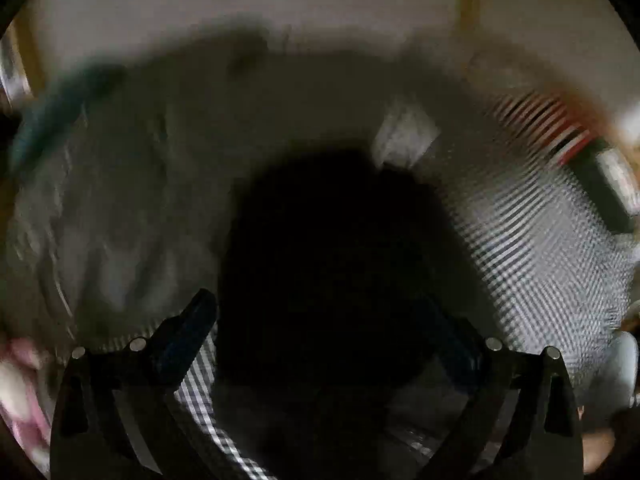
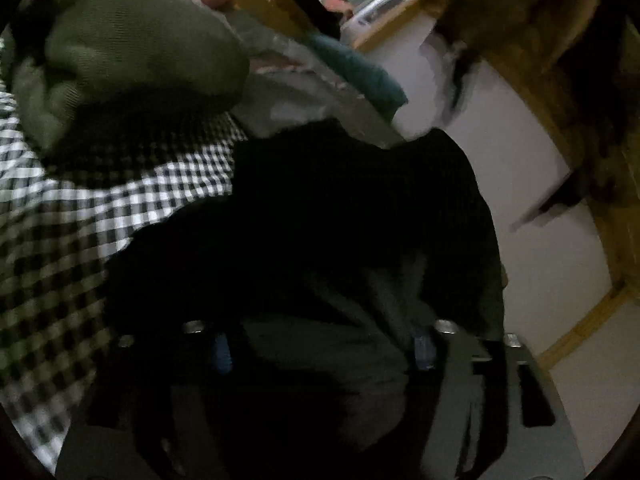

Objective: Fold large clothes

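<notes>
Reaching over a bed, the left gripper (image 1: 324, 320) has its two black fingers spread wide. A big black soft cloth (image 1: 320, 260) lies between them, but the pads do not press on it. The right gripper (image 2: 324, 344) is spread wide too, with the same black cloth (image 2: 340, 208) bunched between and in front of its fingers, not pinched. The cloth rests on a black-and-white checked sheet (image 2: 120, 200). An olive green knitted garment (image 2: 120, 52) sits on the sheet beside it. A teal cloth (image 2: 360, 72) lies farther back, near the white wall (image 2: 520, 200).
</notes>
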Tool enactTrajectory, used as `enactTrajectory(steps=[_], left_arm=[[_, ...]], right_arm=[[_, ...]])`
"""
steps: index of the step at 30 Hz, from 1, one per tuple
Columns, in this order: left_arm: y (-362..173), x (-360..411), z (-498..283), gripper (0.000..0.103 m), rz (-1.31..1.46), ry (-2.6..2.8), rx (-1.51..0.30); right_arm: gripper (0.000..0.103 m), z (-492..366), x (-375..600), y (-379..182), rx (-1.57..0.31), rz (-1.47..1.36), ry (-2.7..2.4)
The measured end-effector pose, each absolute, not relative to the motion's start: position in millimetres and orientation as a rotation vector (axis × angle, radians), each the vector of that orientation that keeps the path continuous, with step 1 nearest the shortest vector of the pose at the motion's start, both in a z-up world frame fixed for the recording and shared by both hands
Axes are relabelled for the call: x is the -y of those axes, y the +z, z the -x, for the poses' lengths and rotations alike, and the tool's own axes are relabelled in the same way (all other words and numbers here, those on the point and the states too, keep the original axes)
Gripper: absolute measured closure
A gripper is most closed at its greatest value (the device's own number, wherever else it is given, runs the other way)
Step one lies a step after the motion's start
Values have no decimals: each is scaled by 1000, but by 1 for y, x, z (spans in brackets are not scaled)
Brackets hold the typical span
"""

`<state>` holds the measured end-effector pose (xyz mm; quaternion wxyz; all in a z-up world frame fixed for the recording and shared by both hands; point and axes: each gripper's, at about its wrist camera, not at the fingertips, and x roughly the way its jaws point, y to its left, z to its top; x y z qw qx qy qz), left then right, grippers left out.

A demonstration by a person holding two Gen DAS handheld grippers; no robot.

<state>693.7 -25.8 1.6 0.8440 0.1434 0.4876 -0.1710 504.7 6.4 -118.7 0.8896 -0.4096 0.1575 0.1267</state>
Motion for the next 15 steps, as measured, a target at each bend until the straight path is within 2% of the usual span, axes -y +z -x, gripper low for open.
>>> enactTrajectory(steps=[1,2,8,10,12,14,15], left_arm=[[-20,29,-707,4,-311,-354,-1077],[-35,28,-717,4,-290,-363,-1074],[-64,-7,-717,4,-146,-402,-976],[-72,-16,-710,4,-104,-406,-933],[-77,-22,-698,4,-76,-401,-900],[-85,-22,-701,4,-60,-396,-878],[-84,-22,-701,4,-49,-395,-888]], right_arm=[[7,-493,0,-109,-322,824,307],[3,-480,9,-102,-323,789,371],[3,-428,102,-49,-410,403,711],[3,-437,133,-33,-423,254,652],[3,-472,158,-30,-540,121,547],[2,-509,153,-58,-752,133,522],[2,-509,136,-74,-775,295,485]])
